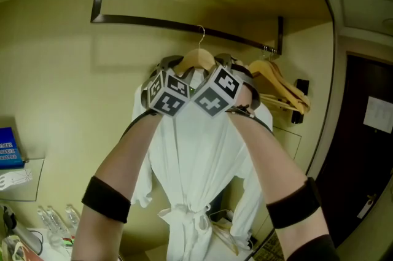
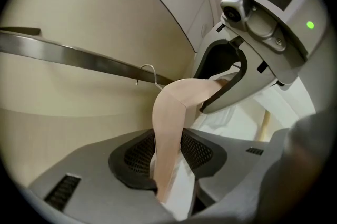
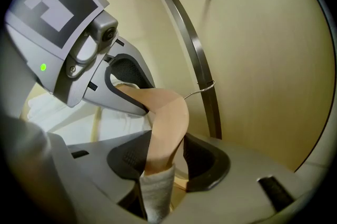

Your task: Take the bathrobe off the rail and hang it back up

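Cream walls [image 1: 55,57] fill the frame. A dark door [image 1: 362,155] stands at right; clear bottles [image 1: 58,220] sit lower left.

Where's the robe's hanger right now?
Head view, top centre: the hanger hangs at the rail, one shoulder in the left gripper, the other in the right gripper; spare hangers to its right.

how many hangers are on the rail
3: one hanger holds the robe at mid rail; two empty ones overlap at the rail's right end, and more may hide behind them.
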Available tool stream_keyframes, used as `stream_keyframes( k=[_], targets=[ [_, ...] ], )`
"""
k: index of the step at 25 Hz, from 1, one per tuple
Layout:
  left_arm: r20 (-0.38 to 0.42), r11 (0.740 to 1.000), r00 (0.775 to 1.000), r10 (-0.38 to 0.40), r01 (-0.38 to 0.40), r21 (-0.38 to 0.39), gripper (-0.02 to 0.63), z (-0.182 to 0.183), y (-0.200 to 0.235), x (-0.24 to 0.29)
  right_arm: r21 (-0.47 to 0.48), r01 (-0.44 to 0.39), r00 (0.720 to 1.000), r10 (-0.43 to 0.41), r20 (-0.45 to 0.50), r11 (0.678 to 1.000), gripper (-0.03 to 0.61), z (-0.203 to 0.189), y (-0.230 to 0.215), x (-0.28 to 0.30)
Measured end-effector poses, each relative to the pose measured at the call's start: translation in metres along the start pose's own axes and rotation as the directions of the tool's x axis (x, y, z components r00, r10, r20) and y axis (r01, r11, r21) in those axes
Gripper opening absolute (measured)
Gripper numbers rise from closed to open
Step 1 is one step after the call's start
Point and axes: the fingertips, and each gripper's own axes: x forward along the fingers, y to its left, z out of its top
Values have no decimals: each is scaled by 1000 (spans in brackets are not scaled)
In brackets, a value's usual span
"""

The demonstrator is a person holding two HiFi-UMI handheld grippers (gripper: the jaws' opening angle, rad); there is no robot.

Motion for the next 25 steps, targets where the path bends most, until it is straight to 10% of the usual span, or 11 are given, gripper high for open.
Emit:
stream_keyframes(
  k=[12,25],
  targets=[
    [48,999,998,40,-41,8,152,47,16,-39,50,41,994,-46,102,998,187,32,-23,-49],
    [-82,999,997,1,-4,-33,152,-17,-63,-87,131,-127,986,112,122,983,187,-19,72,-78]
  ],
)
